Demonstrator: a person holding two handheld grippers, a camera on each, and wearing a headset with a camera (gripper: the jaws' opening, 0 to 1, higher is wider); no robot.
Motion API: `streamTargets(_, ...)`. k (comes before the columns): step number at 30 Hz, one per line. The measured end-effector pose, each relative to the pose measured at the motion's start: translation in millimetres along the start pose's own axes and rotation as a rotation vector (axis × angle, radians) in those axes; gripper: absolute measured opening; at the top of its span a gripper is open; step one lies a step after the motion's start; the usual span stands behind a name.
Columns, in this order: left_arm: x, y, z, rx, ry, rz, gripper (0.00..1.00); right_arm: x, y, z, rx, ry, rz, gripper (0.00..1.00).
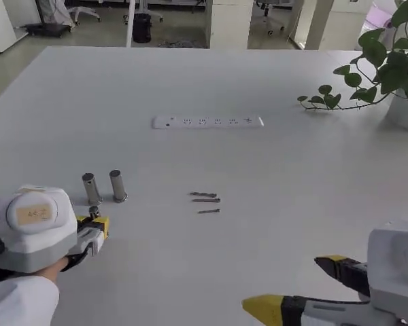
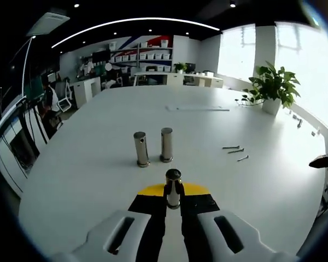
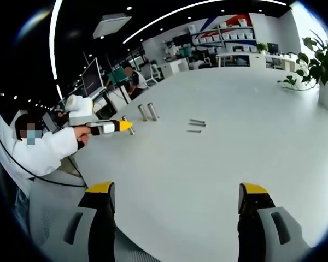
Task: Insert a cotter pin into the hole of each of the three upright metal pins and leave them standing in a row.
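Left gripper point(image 2: 173, 191): fingers pinching one upright metal pin point(image 2: 173, 179). Two more pins point(image 2: 141, 148) stand just beyond the fingertips, and three cotter pins point(image 2: 235, 150) lie farther off to their right on the counter point(image 2: 87, 174). Right gripper point(image 3: 176, 191): fingers spread wide over the counter.

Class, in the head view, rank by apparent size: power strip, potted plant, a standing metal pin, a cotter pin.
Potted plant, cropped at the edge
Power strip
Standing metal pin
Cotter pin: similar length, much thinner

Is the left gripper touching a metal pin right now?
Touching. In the left gripper view the left gripper has both jaws closed against the metal pin.
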State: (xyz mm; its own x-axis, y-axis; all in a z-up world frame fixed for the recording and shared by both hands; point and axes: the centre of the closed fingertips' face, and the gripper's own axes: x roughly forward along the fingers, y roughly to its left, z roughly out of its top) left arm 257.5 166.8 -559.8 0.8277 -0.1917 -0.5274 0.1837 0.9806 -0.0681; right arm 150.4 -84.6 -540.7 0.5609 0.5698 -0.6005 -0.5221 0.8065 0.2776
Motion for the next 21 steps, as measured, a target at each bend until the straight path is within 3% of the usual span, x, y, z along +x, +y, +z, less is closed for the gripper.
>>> streamTargets(6, -10.0, -1.4, -8.0, -0.008, 0.0, 0.052, 0.07, -0.1, 0.3, 0.3, -0.012, -0.003, 0.015, 0.92)
streamTargets(21, -9.2, -20.3, -23.0, -0.03, 0.024, 0.06, 0.07, 1.7, -3.1, -7.8, -0.028, 0.013, 0.058, 0.91)
